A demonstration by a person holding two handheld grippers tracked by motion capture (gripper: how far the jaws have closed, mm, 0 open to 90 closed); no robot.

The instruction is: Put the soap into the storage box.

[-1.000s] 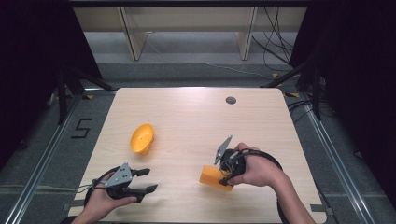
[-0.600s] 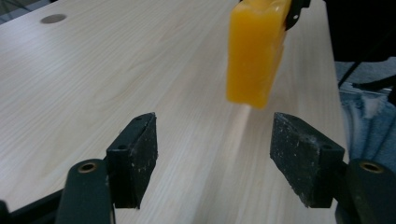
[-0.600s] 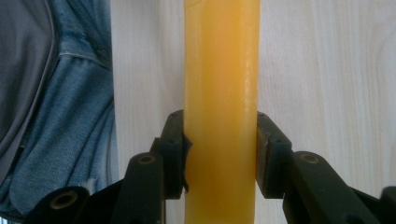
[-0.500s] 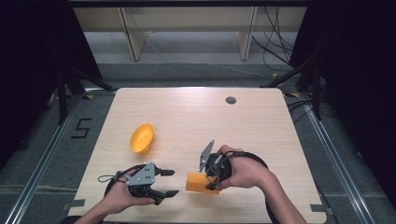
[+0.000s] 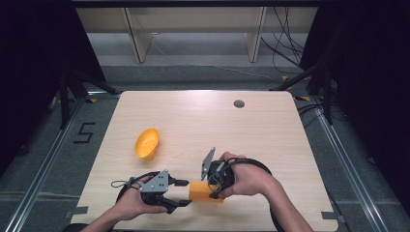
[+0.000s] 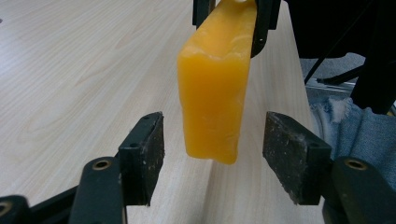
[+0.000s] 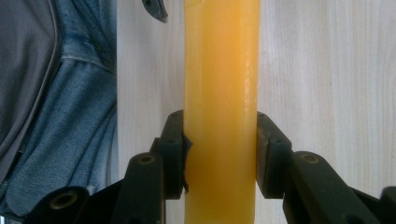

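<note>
Orange block (image 5: 202,192) long axis level, free end toward left tool (image 5: 180,193); right tool (image 5: 211,192) clamps it; left tool closing, pads clear

Far tabletop (image 5: 203,111) lies open — an orange bowl (image 5: 146,143) blocks the left-centre.

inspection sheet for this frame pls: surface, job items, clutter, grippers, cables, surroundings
Surface: pale wood table, bare apart from the items below.
Job's things: orange block held above the near edge; orange bowl tipped on its side, left of centre.
Clutter: small dark round disc near the far edge.
Grippers: right gripper shut on the block; left gripper has just been closing, block end between its jaws, pads not touching.
Cables: black loops trail from both grippers; more cables on the floor, far right.
Surroundings: grey floor, light wooden shelf frame beyond, a "5" mark on the floor at left.
</note>
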